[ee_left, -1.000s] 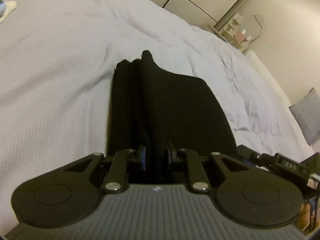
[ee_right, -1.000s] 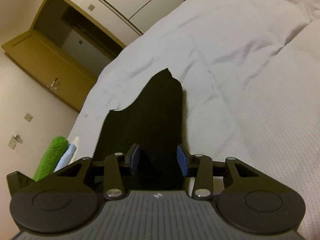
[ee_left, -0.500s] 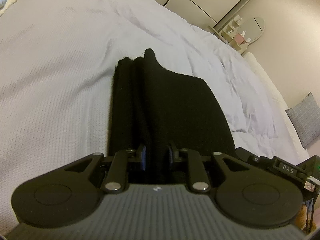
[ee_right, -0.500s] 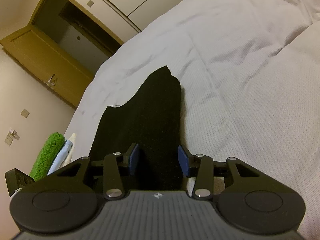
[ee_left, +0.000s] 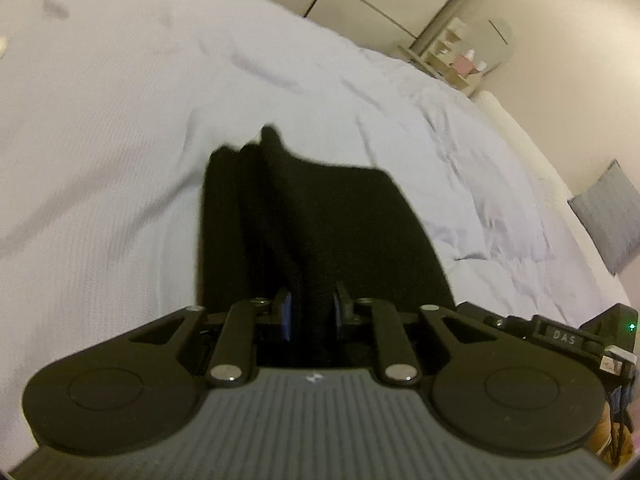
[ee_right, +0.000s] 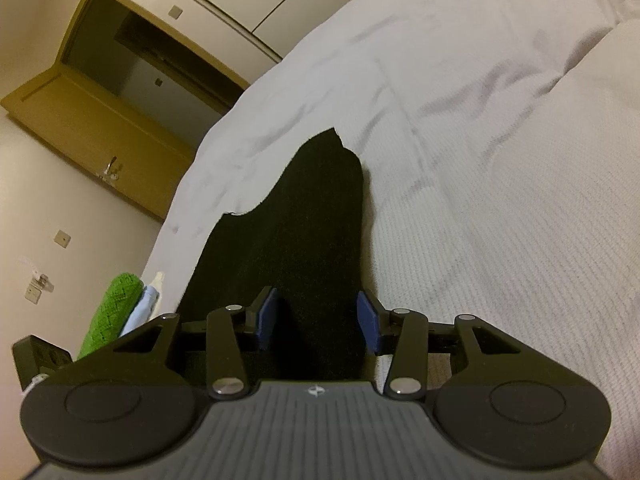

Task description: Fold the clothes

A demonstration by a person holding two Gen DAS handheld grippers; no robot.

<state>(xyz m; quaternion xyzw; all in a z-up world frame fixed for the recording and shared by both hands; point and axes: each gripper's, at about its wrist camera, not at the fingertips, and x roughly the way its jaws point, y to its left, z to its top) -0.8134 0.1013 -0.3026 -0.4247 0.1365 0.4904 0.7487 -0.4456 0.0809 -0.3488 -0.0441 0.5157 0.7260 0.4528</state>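
Observation:
A black garment [ee_left: 320,224] lies folded in layers on the white bed. My left gripper [ee_left: 311,312] sits at its near edge, with a fold of the black cloth between the blue pads, which stand a little apart. In the right wrist view the same black garment [ee_right: 304,240] stretches away from my right gripper [ee_right: 318,316]. Its jaws are wide apart, with the cloth lying between them and not pinched.
The white bedspread [ee_left: 120,140] spreads all around the garment. A grey pillow [ee_left: 612,216] lies at the right. A folded green cloth [ee_right: 110,312] and a light blue one [ee_right: 142,308] sit at the bed's left edge. A brown door [ee_right: 100,96] stands open beyond.
My left gripper's pads have drawn slightly apart around the fold and the view has shifted. My right gripper stays open over the garment.

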